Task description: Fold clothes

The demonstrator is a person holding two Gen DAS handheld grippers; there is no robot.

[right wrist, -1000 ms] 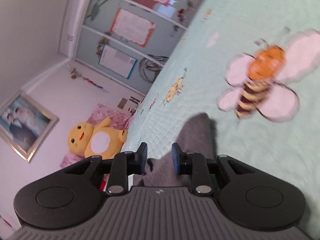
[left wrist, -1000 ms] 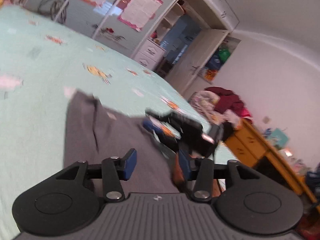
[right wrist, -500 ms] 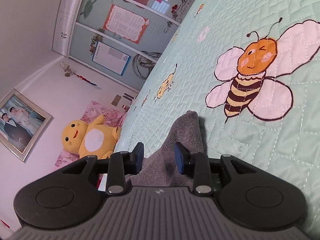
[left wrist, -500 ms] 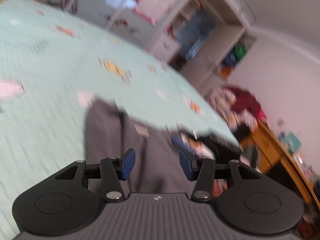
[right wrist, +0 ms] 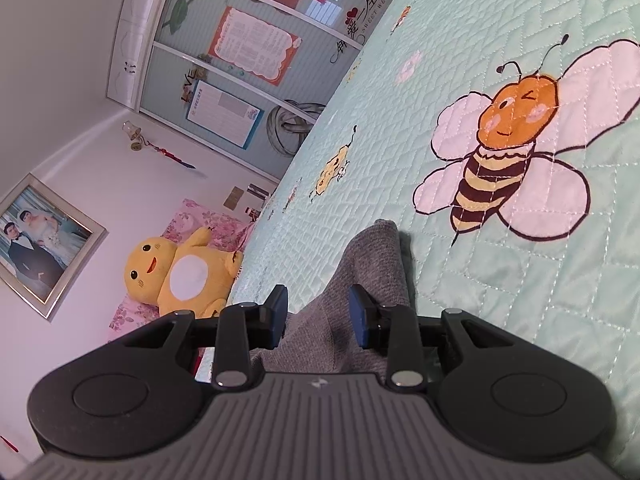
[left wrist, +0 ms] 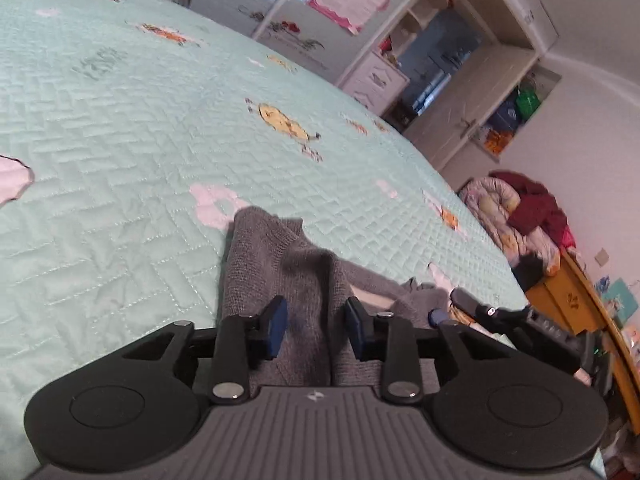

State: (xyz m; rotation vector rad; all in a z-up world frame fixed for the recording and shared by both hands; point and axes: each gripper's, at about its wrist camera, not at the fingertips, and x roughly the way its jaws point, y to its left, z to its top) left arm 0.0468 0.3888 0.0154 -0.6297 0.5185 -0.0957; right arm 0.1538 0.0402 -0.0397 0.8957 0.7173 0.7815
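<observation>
Tools [left wrist: 315,330] [right wrist: 318,316] tilt downward (left closing), parted over grey garment [left wrist: 280,272].

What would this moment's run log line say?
left gripper: jaws just closing over grey garment fold, pads not pressing | right gripper: open astride garment | surface: quilt

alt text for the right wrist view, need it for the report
The right gripper has its jaws around a raised fold of the grey knit garment on a mint quilted bedspread printed with a cartoon bee. Beyond the bed's edge sit a yellow plush toy and a framed photo.
</observation>
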